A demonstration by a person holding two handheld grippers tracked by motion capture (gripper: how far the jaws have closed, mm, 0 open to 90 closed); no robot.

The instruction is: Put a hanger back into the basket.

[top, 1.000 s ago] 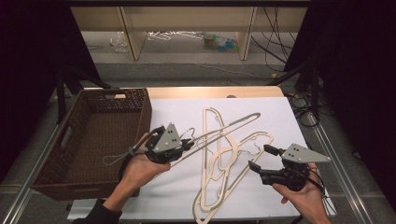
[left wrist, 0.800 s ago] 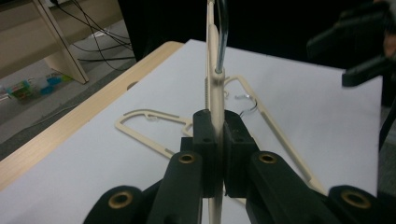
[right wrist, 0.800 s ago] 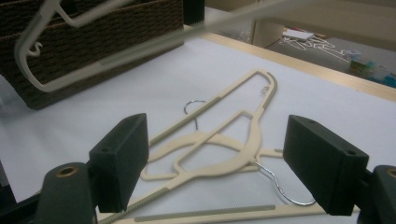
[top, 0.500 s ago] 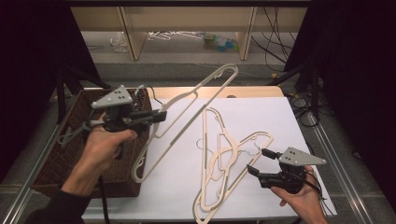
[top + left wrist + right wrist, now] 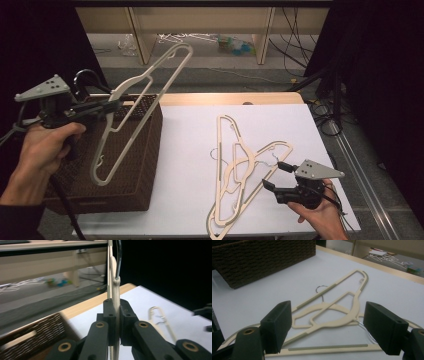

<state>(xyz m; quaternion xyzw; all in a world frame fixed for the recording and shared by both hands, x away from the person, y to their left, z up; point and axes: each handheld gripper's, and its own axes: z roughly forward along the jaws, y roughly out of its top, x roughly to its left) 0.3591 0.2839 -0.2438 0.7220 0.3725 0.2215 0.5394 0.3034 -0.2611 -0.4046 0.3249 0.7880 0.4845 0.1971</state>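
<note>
My left gripper (image 5: 112, 106) is shut on a cream plastic hanger (image 5: 150, 116) and holds it in the air, slanting over the dark wicker basket (image 5: 145, 150). In the left gripper view the jaws of the left gripper (image 5: 115, 315) pinch the thin edge of the hanger (image 5: 115, 290), which rises straight up. A pile of overlapping cream hangers (image 5: 235, 170) lies on the white table. My right gripper (image 5: 273, 175) stands open just right of that pile. The right gripper view shows my right gripper (image 5: 330, 327) with its jaws wide apart, low over the hangers (image 5: 332, 307).
The basket (image 5: 262, 257) stands on the left part of the white table top (image 5: 190, 130), its rim beside a wooden table edge (image 5: 82, 306). Wooden shelving with clutter (image 5: 230, 45) lies beyond the far edge. Cables run down the right side.
My left gripper has carried its hanger up and to the left, from the middle of the table to above the basket. The right gripper has stayed in place, open.
</note>
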